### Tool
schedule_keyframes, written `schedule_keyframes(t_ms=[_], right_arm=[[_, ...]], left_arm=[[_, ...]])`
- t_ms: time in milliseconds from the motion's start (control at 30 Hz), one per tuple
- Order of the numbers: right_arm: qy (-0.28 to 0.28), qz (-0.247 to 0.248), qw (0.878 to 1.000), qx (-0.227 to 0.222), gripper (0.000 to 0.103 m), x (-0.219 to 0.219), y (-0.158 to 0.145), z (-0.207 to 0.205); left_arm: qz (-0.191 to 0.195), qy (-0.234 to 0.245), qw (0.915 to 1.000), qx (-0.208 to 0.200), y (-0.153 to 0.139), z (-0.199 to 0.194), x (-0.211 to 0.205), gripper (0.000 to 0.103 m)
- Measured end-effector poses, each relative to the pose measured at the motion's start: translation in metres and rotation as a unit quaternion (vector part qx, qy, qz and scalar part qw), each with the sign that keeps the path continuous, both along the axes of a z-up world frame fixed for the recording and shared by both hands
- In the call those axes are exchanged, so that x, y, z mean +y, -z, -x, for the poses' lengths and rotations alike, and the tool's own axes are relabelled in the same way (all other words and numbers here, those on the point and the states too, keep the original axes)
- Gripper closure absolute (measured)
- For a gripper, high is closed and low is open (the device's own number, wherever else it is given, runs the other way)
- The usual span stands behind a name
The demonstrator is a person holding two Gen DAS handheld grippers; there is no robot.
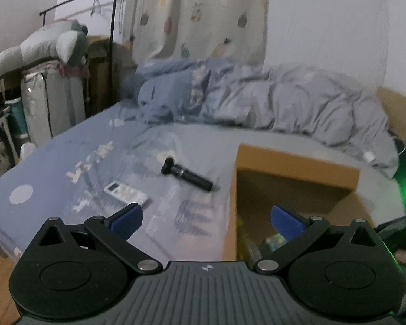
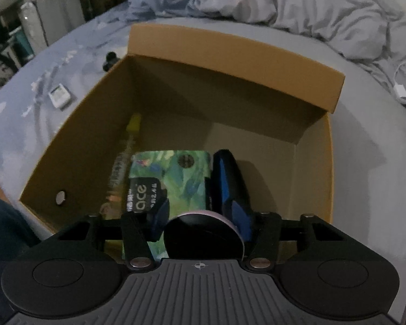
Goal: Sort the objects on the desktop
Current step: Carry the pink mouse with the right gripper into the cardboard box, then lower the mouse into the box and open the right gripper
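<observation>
Blue pads line the fingers [image 2: 159,216] of the right gripper [image 2: 200,222], which are clamped on a round dark disc [image 2: 203,237] with a pale pink rim, held over the open box [image 2: 230,54]. Just beyond the fingers, on the box floor, lies a green pack [image 2: 173,173] with a dark blue object [image 2: 227,178] touching its right side and a yellow-capped tube [image 2: 127,146] along its left. A small round magnet or button [image 2: 60,197] sits on the left inner wall. The box rests on the bed [image 2: 67,62].

The left gripper [image 1: 205,219] has its blue-padded fingers [image 1: 128,218] wide apart and holds nothing. Its right finger hangs over the box's near left corner; its left finger is above the sheet. Ahead and left of the fingers lies a white remote [image 1: 125,191], and farther on a black torch-like cylinder [image 1: 186,174], both on the bed and well apart from the box. A crumpled duvet [image 1: 284,100] fills the far side.
</observation>
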State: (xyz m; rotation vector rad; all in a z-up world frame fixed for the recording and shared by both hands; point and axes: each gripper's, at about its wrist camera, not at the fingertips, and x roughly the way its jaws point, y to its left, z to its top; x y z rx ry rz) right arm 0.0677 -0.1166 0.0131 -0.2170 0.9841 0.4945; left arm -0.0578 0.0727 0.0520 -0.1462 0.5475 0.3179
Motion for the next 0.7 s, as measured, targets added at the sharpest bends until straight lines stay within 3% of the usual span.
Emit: schedule_keyframes(t_ms=[433,500,633,700], right_arm=[[0.005,0.021,1.000,0.022,0.042,0.006,0.010,-0.015],[0.005,0.030,0.999,0.034,0.033,0.007,0.015,-0.016],[0.008,0.027,0.999,0.034,0.024,0.004,0.018,-0.014],[0.010,0.017,0.999,0.033,0.014,0.003,0.017,-0.012]], left_arm=[[-0.013,0.019,0.9994,0.024,0.012,-0.001,-0.006,0.000],[-0.017,0.022,0.9993,0.026,0.014,-0.003,-0.007,0.000],[-0.025,0.028,0.9989,0.029,0.017,-0.006,-0.010,0.000],[-0.028,0.031,0.9987,0.031,0.018,-0.007,-0.012,0.000]])
